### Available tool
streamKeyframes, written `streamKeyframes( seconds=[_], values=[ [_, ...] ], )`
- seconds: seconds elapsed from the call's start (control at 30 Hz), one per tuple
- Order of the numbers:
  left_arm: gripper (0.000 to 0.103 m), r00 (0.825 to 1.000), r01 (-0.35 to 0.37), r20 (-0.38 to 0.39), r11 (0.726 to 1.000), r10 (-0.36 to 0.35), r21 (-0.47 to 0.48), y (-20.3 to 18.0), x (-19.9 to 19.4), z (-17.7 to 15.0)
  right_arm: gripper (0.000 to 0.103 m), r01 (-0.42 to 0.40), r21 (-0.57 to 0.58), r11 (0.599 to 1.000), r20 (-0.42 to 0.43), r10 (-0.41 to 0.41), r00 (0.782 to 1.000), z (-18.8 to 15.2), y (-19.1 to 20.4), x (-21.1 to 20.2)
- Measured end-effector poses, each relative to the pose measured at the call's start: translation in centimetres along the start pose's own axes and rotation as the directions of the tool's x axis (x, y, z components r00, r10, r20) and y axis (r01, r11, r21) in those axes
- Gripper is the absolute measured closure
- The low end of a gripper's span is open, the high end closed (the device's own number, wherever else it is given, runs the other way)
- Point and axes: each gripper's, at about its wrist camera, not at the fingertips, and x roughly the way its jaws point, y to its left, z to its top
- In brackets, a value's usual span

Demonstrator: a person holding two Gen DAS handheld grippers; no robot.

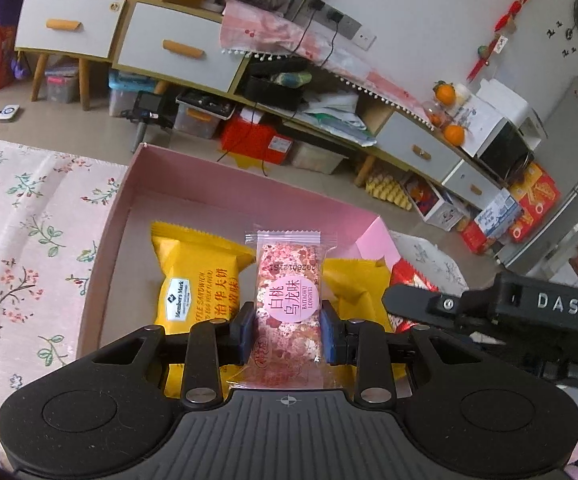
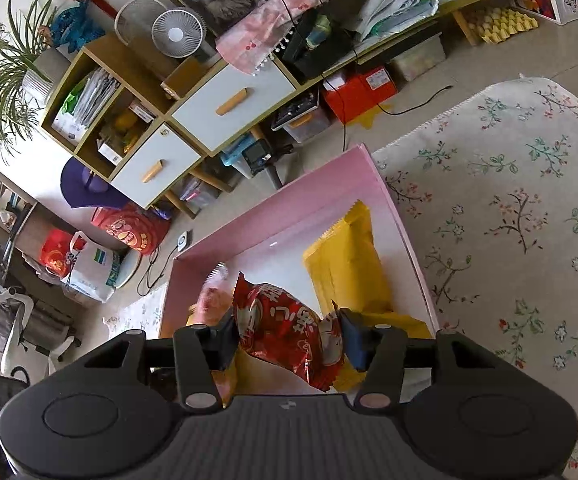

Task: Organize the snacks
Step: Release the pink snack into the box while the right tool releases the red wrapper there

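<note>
My left gripper (image 1: pixel 288 330) is shut on a pink peach-oolong snack packet (image 1: pixel 289 304) and holds it above the open pink box (image 1: pixel 161 168). Two yellow Member's Mark packets lie inside the box, one at the left (image 1: pixel 197 280) and one at the right (image 1: pixel 355 284). My right gripper (image 2: pixel 287 342) is shut on a red snack packet (image 2: pixel 289 332) over the same pink box (image 2: pixel 289 204). A yellow packet (image 2: pixel 349 264) lies under it. The right gripper's body (image 1: pixel 501 312) and the red packet (image 1: pixel 405 280) show at the right of the left wrist view.
The box sits on a floral cloth (image 1: pixel 21 240) that also shows in the right wrist view (image 2: pixel 509 200). Beyond it stand a low cabinet with drawers (image 1: pixel 169 48), storage bins and boxes on the floor (image 1: pixel 257 140), and a fan (image 2: pixel 177 32).
</note>
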Motion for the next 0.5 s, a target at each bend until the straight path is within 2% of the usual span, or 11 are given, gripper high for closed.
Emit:
streamKeyframes(
  seconds=[0.17, 0.23, 0.3, 0.33, 0.4, 0.5],
  values=[
    [0.073, 1.000, -0.009, 0.024, 1.000, 0.009, 0.000, 0.1, 0.2, -0.1, 0.064, 0.002, -0.020, 1.000, 0.003, -0.002, 1.000, 0.3, 0.2, 0.6],
    [0.070, 1.000, -0.003, 0.028, 1.000, 0.003, -0.006, 0.2, 0.0, 0.0, 0.054, 0.009, -0.025, 1.000, 0.010, -0.009, 1.000, 0.3, 0.4, 0.5],
    [0.057, 1.000, 0.007, 0.021, 1.000, -0.007, -0.004, 0.2, 0.0, 0.0, 0.042, 0.007, -0.021, 1.000, 0.025, -0.006, 1.000, 0.4, 0.5, 0.0],
    [0.053, 1.000, 0.010, 0.022, 1.000, -0.010, 0.003, 0.2, -0.1, -0.1, 0.040, 0.001, -0.022, 1.000, 0.030, 0.000, 1.000, 0.5, 0.5, -0.1],
    [0.040, 1.000, 0.009, 0.017, 1.000, -0.009, 0.012, 0.0, -0.4, -0.3, 0.040, -0.001, -0.037, 0.999, 0.033, 0.003, 0.999, 0.7, 0.6, -0.3],
    [0.028, 1.000, 0.011, 0.003, 1.000, -0.011, 0.016, -0.4, -1.0, -0.3, 0.036, 0.003, -0.052, 0.999, 0.038, -0.001, 0.999, 0.9, 0.9, -0.9]
  ],
)
